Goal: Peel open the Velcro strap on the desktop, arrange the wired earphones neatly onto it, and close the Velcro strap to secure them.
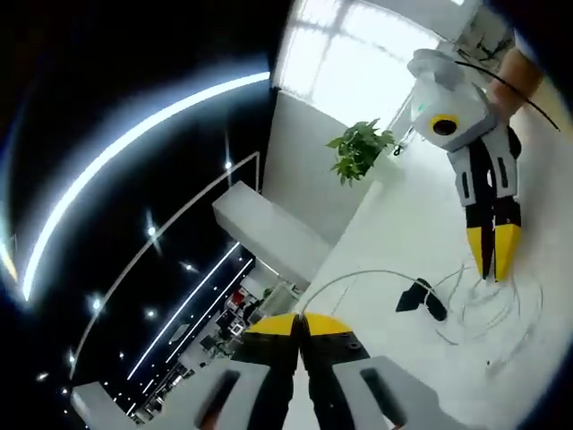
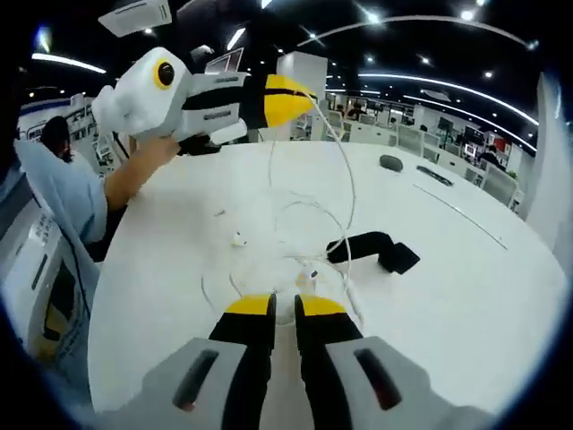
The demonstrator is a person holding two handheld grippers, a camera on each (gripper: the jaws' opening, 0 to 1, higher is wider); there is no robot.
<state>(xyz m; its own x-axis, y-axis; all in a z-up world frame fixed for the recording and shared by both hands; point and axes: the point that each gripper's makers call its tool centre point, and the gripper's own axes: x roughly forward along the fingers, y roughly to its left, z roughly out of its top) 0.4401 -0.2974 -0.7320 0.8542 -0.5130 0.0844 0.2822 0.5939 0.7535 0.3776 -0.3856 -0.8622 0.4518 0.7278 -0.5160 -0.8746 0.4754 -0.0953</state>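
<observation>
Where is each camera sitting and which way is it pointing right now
Left gripper view: rides the left gripper, raised and rolled, looking across the white table toward a plant; the right gripper enters it.
Right gripper view: rides the right gripper, low over the earphones; the left gripper and the person's forearm show.
Shared: table, earphone wire, black Velcro strap.

Dark ceiling (image 2: 269,22), bright window (image 1: 358,54)

My two grippers (image 2: 284,309) (image 1: 301,324) have yellow tips, black fingers and grey bodies. The Velcro strap (image 2: 372,249) at two o'clock is black. The earphones (image 2: 309,224) are white on my white table (image 2: 466,296). The plant (image 1: 360,150) is green.
</observation>
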